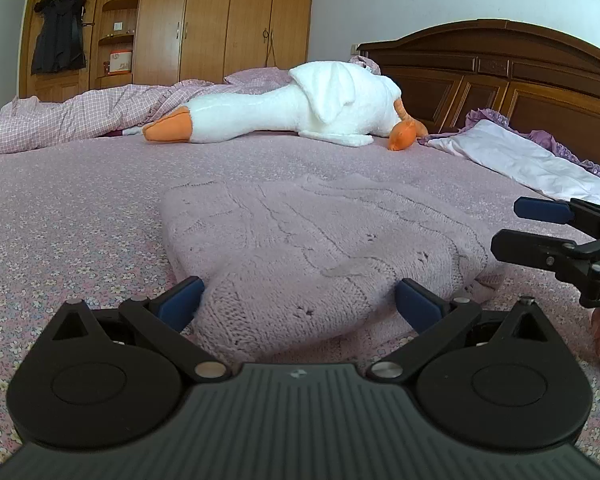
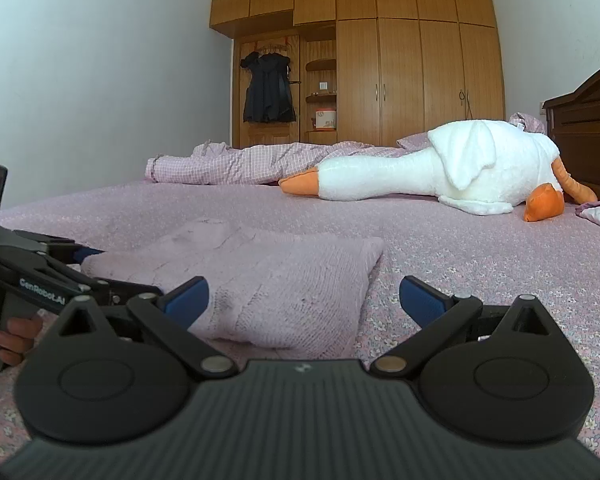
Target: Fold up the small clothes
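1. Pale walls point(image 2: 100, 80) rise to a white ceiling trim.
2. A tall wooden wardrobe point(image 2: 416, 72) fills the far wall.
3. A dark carved headboard point(image 1: 500, 76) backs the bed point(image 1: 80, 208).

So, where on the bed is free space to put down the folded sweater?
Bare sheet lies between the knitted sweater and the plush goose, and left of the sweater toward the checked duvet. The right side is crowded: the pillow and right gripper are there.
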